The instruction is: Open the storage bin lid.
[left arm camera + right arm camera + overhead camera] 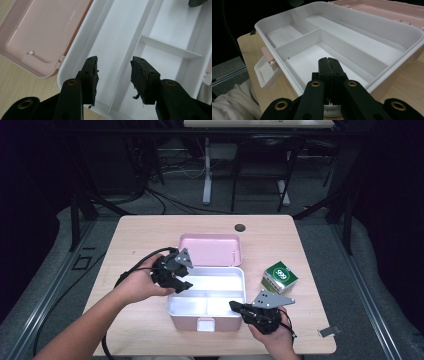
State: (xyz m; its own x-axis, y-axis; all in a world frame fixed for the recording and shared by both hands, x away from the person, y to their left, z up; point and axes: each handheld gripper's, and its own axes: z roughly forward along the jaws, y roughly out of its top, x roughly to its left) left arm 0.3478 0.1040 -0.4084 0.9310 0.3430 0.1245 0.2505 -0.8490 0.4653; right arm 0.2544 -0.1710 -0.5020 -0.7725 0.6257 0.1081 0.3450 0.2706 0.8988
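Observation:
A pink lunch box with a white divided inner tray (220, 285) lies open in the middle of the table, its pink lid (211, 249) folded back behind it. My left gripper (184, 285) hovers over the tray's left end. In the left gripper view it (113, 80) stands open with nothing between its pads, above the long compartment (120, 40) beside the lid (47, 32). At the box's front right corner my right gripper (234, 306) is shut. In the right gripper view its tips (329, 62) meet over the near rim of the tray (352, 37), and nothing shows between them.
A small green and white carton (279, 276) stands right of the box. A dark round disc (240, 227) lies near the table's far edge, and a small metal clip (327, 331) at the front right corner. The box's front latch (205, 324) hangs open.

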